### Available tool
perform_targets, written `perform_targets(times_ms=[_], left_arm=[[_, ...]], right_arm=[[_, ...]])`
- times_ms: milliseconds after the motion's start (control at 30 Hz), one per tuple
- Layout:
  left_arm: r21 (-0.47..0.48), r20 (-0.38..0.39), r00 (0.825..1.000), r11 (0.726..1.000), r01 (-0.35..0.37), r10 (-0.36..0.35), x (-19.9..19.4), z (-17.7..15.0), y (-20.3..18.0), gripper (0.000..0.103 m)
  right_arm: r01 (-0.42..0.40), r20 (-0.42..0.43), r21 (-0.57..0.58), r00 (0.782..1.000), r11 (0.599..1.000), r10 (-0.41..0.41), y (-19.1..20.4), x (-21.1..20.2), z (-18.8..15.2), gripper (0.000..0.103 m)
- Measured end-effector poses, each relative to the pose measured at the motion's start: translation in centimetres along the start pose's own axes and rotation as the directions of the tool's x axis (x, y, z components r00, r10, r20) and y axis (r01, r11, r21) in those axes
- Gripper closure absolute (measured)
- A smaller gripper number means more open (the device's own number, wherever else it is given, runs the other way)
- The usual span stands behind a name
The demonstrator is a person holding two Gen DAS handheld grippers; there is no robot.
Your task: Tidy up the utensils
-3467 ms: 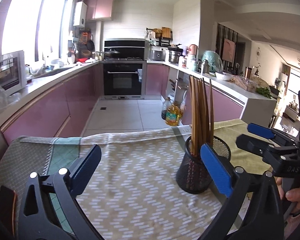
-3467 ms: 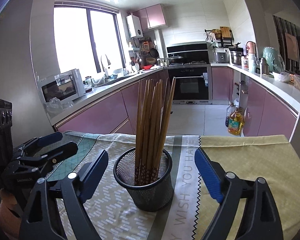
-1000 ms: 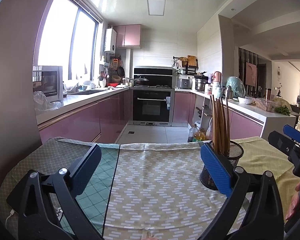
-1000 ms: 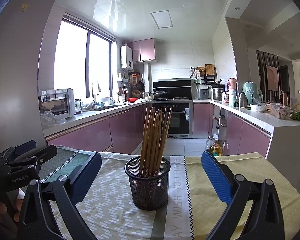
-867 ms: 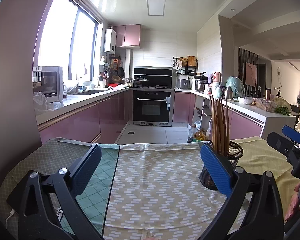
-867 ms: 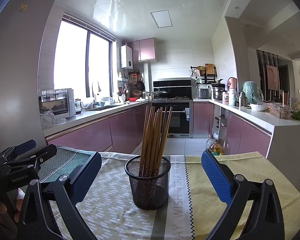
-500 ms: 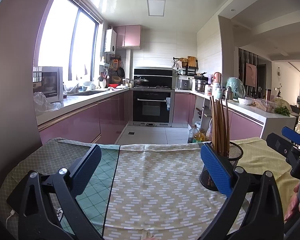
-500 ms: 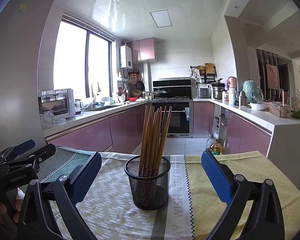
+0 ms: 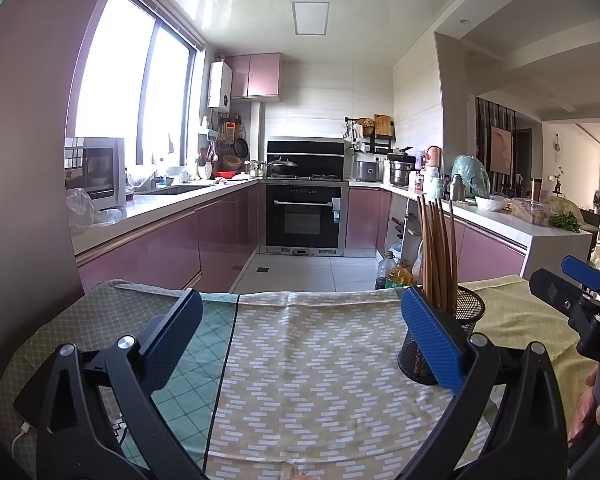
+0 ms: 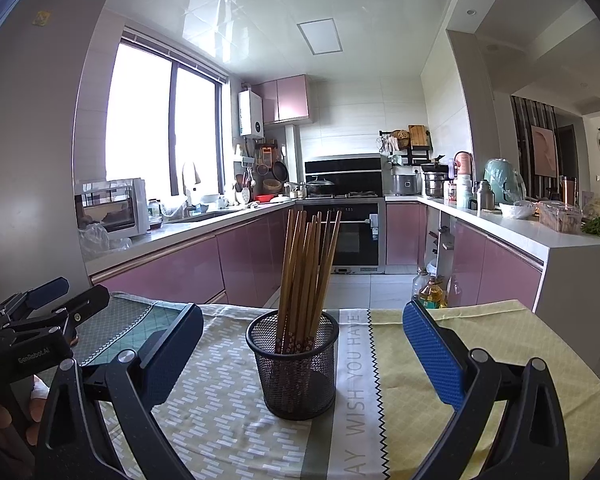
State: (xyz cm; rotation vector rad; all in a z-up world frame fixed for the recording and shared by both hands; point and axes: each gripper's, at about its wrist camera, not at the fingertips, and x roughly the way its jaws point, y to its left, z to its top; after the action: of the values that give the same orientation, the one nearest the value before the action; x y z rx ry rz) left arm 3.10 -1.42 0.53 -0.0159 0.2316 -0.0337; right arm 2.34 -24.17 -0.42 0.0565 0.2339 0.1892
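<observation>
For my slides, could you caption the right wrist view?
Open right claw faces a mesh holder of upright chopsticks on the tablecloth.

The left hand-held gripper [image 9: 304,338] hangs wide open and empty over the patterned cloth [image 9: 312,380]. Behind its right finger [image 9: 434,338] a mesh cup [image 9: 466,312] holds upright chopsticks [image 9: 436,248].

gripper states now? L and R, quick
Left gripper: open, holding nothing, above the tablecloth.
Right gripper: open, holding nothing; mesh cup of chopsticks stands ahead between its fingers, untouched.
</observation>
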Motion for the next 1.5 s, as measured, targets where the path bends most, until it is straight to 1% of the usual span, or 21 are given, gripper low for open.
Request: perform_targets(times_ms=[500, 1500], left_arm=[[0.014, 0.017, 1.0, 1.0, -0.003, 0.003, -0.11, 0.12, -0.17, 0.005], [0.027, 0.023, 1.0, 1.0, 0.009, -0.01, -0.14, -0.08, -0.32, 0.005]], right_arm=[[0.0, -0.003, 0.012, 1.0, 1.0, 0.0, -0.31, 0.17, -0.14, 0.006], [0.006, -0.009, 0.017, 1.0, 1.0, -0.006, -0.54, 0.35, -0.46, 0.006]])
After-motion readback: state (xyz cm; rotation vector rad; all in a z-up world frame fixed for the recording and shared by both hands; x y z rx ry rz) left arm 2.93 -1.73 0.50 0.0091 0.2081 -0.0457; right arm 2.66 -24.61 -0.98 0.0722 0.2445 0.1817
